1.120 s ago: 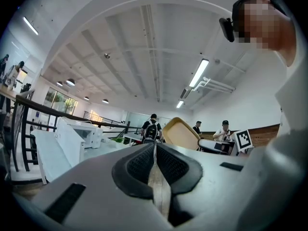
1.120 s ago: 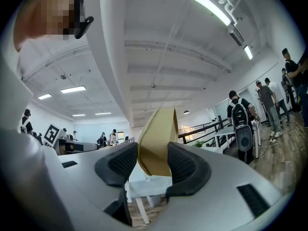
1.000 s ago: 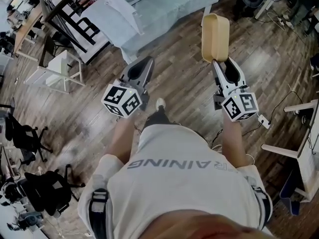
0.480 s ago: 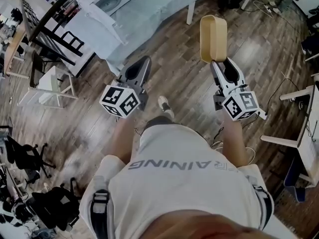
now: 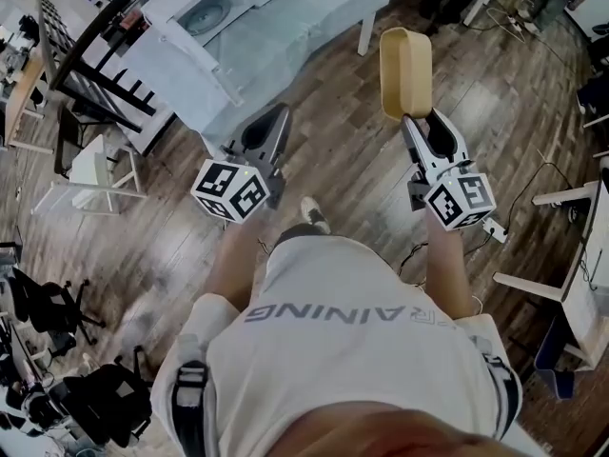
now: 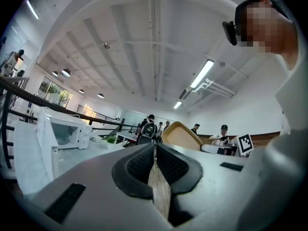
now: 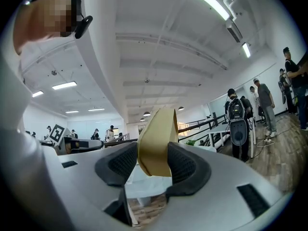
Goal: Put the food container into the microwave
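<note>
A tan food container stands on edge above the floor, my right gripper shut on its rim. In the right gripper view its wall is pinched between the two dark pads. My left gripper is shut with nothing in it, level with the right one. The left gripper view shows its jaws pressed together. The white microwave stands on a light blue table ahead, door swung open toward me. It shows in the left gripper view as well, the microwave at the left.
A wooden floor lies between me and the table. A black railing and white chairs stand to the left. Black office chairs are at lower left. White desk legs and cables lie right. Several people stand far off.
The table and microwave have drawn a little nearer and shifted right in the head view. Both grippers keep their pose, the container still held.
</note>
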`<control>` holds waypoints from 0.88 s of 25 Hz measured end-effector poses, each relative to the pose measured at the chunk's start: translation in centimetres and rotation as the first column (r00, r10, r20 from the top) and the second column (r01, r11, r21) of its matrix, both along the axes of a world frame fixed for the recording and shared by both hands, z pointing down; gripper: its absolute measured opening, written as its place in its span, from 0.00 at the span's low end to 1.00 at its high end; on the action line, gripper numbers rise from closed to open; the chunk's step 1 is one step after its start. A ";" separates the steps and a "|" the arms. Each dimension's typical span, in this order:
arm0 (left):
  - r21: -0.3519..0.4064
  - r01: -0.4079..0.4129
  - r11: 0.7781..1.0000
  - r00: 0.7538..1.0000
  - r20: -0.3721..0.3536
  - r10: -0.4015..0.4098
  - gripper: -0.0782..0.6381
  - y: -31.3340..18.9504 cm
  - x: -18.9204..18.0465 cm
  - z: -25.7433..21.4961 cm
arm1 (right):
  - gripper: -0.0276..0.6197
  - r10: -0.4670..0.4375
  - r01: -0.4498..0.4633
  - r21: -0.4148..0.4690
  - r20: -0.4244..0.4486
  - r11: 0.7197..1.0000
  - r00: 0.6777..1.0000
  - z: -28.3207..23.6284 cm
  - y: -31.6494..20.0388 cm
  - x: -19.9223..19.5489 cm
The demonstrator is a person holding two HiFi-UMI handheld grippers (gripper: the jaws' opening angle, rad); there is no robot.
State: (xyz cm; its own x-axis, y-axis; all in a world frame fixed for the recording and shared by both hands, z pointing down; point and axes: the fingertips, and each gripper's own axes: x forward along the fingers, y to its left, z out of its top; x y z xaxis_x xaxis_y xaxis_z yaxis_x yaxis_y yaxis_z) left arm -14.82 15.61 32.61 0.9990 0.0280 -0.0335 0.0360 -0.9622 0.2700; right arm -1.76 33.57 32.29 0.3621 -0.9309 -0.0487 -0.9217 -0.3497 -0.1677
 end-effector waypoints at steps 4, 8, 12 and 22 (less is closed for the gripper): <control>-0.005 0.002 1.000 1.000 0.008 -0.002 0.17 -3.0 2.5 -0.2 | 0.37 -0.005 0.005 -0.001 0.008 1.000 1.000 -0.2 -3.1 2.6; -0.014 0.015 1.000 1.000 0.011 -0.014 0.17 -6.6 4.7 -0.2 | 0.37 -0.021 0.022 -0.009 0.012 1.000 1.000 -0.2 -6.9 4.9; -0.006 0.073 0.997 0.996 0.043 -0.073 0.17 -10.6 6.5 0.6 | 0.37 -0.044 0.044 -0.031 0.013 0.999 0.999 -0.2 -11.2 7.0; -0.002 0.148 0.989 0.985 0.094 -0.147 0.17 -19.0 8.9 3.0 | 0.37 -0.117 0.117 -0.031 -0.006 0.993 0.993 0.4 -21.3 10.0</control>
